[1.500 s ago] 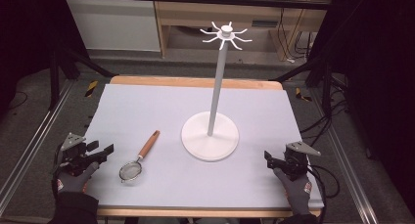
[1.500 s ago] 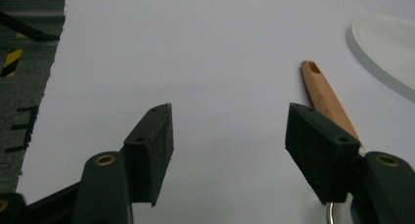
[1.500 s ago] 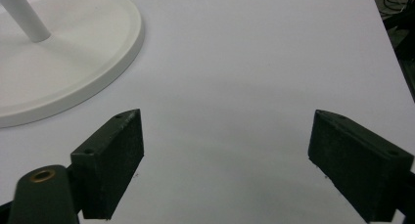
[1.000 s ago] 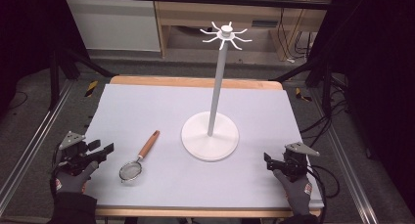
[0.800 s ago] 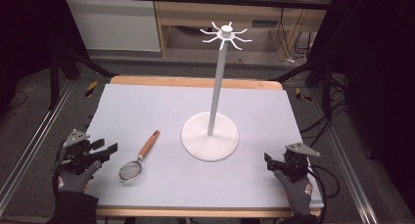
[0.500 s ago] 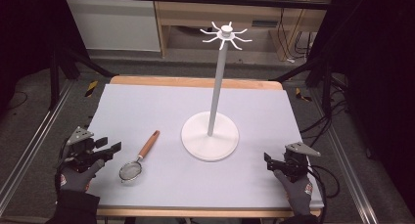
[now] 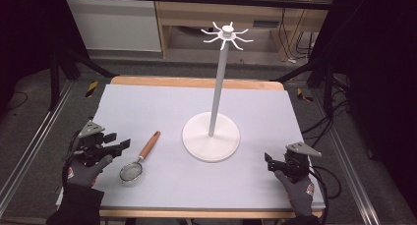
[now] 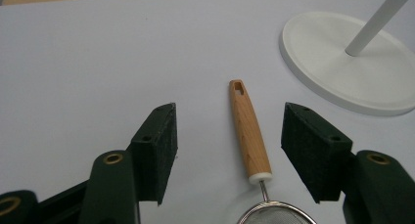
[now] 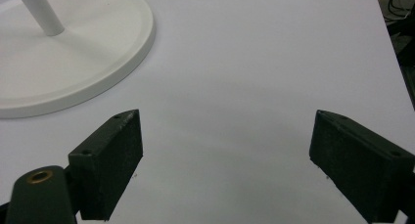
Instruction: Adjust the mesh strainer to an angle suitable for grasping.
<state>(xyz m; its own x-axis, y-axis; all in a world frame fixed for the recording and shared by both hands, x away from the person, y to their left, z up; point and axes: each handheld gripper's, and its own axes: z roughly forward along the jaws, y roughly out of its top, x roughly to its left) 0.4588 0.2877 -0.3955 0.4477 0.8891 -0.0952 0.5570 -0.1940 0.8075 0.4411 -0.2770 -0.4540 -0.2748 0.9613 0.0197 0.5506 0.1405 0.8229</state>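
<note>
Strainer [image 7: 132, 172] near worktop [image 7: 275, 107] left edge; left gripper [image 8: 229, 150] fingers just opened wide, empty, straddling wooden handle [image 8: 248, 136]. Lower squarely, pinch mid-handle. Right gripper [image 9: 225, 160] open, empty.

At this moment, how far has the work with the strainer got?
Nothing looks done yet: the strainer lies flat on the table, away from the hook stand. In hand: the left gripper has its jaws open, just widened, lined up either side of the wooden handle without touching it. The right gripper is open over bare table. Grasping, lifting and probably hanging it on the stand remain.
</note>
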